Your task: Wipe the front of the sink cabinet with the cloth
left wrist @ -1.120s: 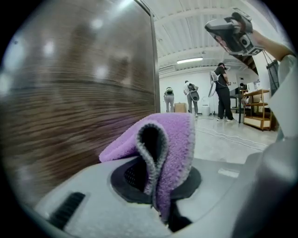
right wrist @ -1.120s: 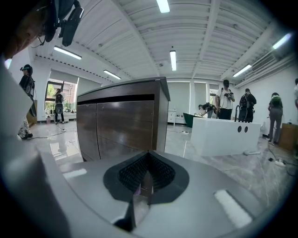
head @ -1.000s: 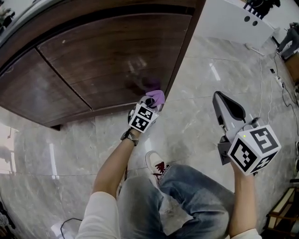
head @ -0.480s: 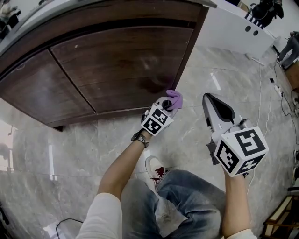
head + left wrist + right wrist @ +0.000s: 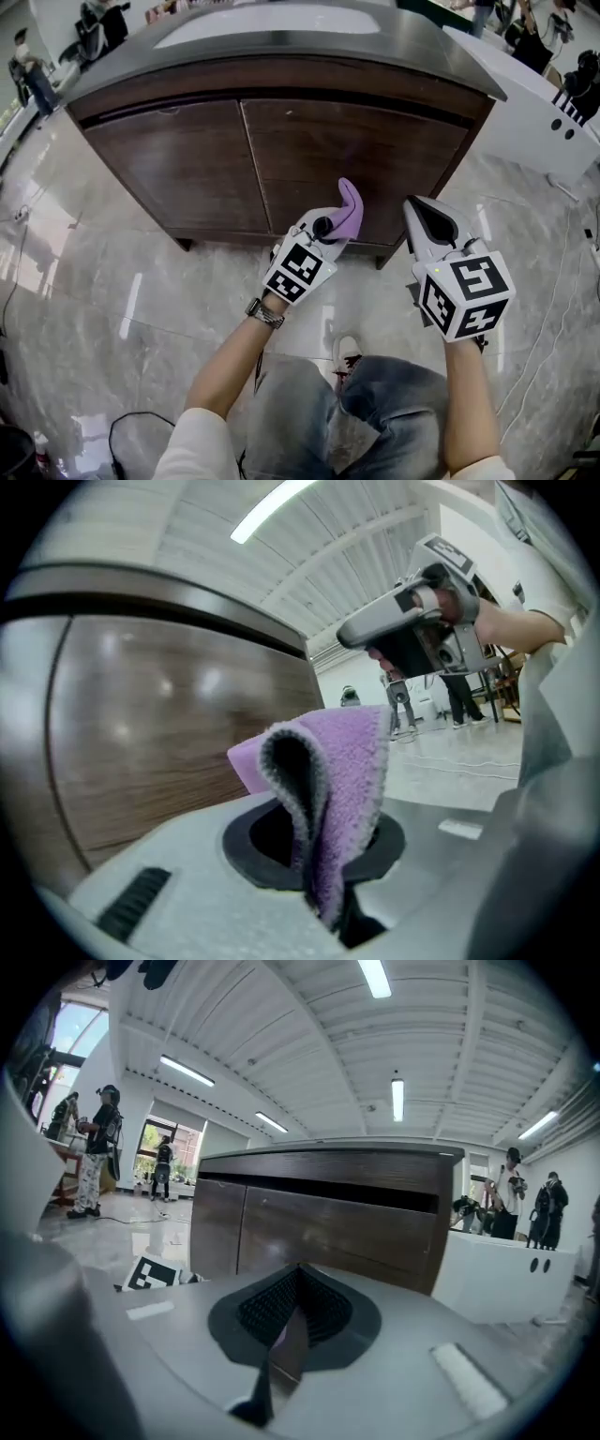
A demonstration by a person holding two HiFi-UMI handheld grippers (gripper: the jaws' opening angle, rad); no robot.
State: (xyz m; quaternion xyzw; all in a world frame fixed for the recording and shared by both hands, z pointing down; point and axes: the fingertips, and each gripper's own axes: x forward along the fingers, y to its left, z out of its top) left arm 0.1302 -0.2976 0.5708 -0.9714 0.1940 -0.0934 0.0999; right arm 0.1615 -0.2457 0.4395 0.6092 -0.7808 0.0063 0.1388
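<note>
Dark sink cabinet is standing ahead. Your left gripper is clamping the purple cloth, which is poking up from its jaws near the cabinet front. Your right gripper is hovering closed, empty.

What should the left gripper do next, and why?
Likely ease the left gripper forward until the purple cloth lies against the right cabinet door. The cloth is clamped in the gripper and stands upright, apparently short of the wood, so no wiping contact shows. The right gripper sits shut and empty beside it.
</note>
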